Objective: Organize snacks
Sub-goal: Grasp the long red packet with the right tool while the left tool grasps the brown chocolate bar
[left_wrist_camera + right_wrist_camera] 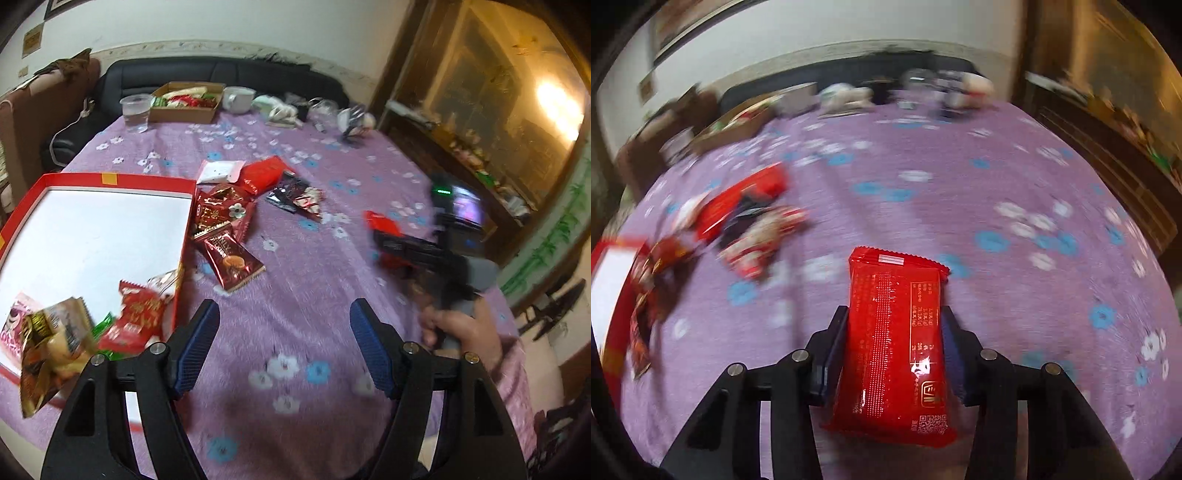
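Note:
My left gripper (284, 314) is open and empty above the purple flowered tablecloth, just right of a red-rimmed box lid (92, 236) with a white inside. Several snack packets (74, 332) lie in the lid's near corner. More packets (229, 236) lie in a loose heap on the cloth beside the lid. My right gripper (894, 321) is shut on a red snack packet (894, 343) and holds it above the cloth. In the left wrist view the right gripper (388, 240) shows at the right, blurred, with the red packet (380, 223).
At the table's far edge stand a plastic cup (136, 110), a cardboard box of snacks (184, 101), a white mug (238, 98) and small clutter (325, 114). A black sofa (221, 72) is behind the table. A dark wooden cabinet (480, 122) stands at the right.

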### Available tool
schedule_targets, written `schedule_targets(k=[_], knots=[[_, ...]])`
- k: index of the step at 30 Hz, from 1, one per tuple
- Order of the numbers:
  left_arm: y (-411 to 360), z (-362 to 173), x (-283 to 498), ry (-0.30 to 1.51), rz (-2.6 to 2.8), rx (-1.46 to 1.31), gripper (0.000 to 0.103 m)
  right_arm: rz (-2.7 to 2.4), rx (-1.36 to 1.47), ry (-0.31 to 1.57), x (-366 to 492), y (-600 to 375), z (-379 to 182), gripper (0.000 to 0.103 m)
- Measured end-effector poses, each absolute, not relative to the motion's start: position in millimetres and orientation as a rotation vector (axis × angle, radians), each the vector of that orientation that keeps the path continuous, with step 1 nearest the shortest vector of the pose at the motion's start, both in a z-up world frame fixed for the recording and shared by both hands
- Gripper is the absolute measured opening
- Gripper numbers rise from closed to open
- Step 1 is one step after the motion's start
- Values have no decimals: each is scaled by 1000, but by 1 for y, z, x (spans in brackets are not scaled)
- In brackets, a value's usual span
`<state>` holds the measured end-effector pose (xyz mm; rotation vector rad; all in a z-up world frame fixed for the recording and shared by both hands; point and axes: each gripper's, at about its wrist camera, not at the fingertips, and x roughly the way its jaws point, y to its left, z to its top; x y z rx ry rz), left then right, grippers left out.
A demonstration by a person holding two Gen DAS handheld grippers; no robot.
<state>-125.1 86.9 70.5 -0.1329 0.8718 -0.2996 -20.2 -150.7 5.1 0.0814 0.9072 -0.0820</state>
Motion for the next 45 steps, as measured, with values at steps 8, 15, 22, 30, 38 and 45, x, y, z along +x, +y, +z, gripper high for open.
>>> schedule_targets(k=[8, 15, 22, 30, 38, 45], knots=[[76, 36, -64, 1013, -173, -289, 73, -31, 199, 879, -23, -179, 5, 59], [89, 16, -40, 1042, -26, -324, 73, 12, 254, 865, -24, -185, 5, 63], [93, 13, -20, 1018, 10, -196, 73, 22, 264, 862, -24, -186, 5, 64], [102, 9, -19, 1059, 21, -176, 73, 24, 257, 863, -23, -185, 5, 67], [78, 8, -24, 996, -14, -46, 65, 26, 255, 863, -22, -183, 5, 67], [66, 9, -30, 943, -98, 84, 30, 21, 264, 858, -23, -185, 5, 50]])
